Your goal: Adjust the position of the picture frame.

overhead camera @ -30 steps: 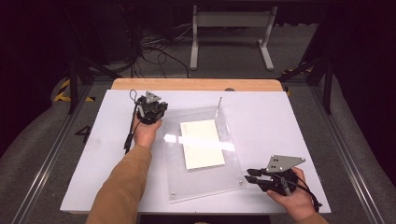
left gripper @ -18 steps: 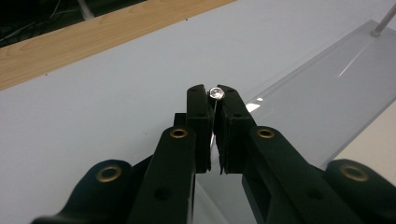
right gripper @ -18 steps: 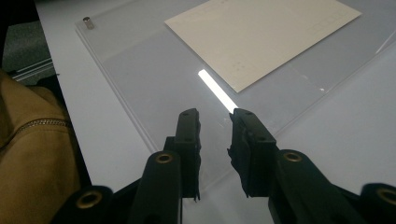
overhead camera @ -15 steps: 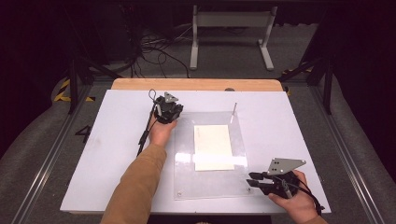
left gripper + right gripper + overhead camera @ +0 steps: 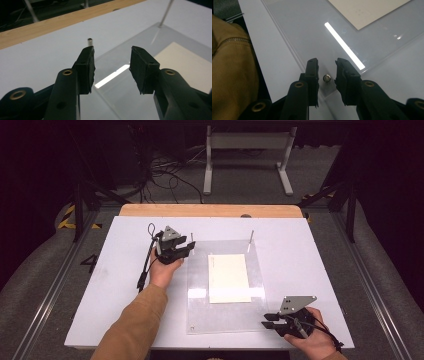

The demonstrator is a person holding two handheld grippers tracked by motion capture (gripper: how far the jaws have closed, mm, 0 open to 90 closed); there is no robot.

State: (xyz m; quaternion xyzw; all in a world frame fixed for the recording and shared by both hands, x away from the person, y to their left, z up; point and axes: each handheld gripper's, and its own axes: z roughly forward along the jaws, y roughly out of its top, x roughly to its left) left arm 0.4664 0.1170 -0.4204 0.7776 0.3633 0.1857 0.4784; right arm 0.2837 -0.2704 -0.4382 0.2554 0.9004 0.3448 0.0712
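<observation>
A clear plastic sheet [image 5: 225, 315] lies flat on the white table [image 5: 120, 290], with a cream paper [image 5: 229, 277] at its middle. Thin metal posts stand at its far left corner [image 5: 191, 238] and far right corner [image 5: 251, 239]. My left gripper [image 5: 188, 249] is open at the far left corner. In the left gripper view [image 5: 112, 53] that post [image 5: 90, 41] rises just beyond the left jaw's tip, untouched. My right gripper [image 5: 266, 321] sits at the near right corner. Its jaws [image 5: 327, 63] stand slightly apart on either side of a small metal pin [image 5: 326, 78], with gaps on both sides.
A wooden strip [image 5: 210, 210] runs along the table's far edge. Beyond it, on the floor, are a white stand [image 5: 247, 155] and loose cables [image 5: 165, 170]. Bare table lies left and right of the sheet. A tan sleeve [image 5: 229, 75] shows beside the right gripper.
The sheet has swung from skewed to square with the table. My left gripper travelled right and away with its far left corner and now stands open. The right gripper stayed put.
</observation>
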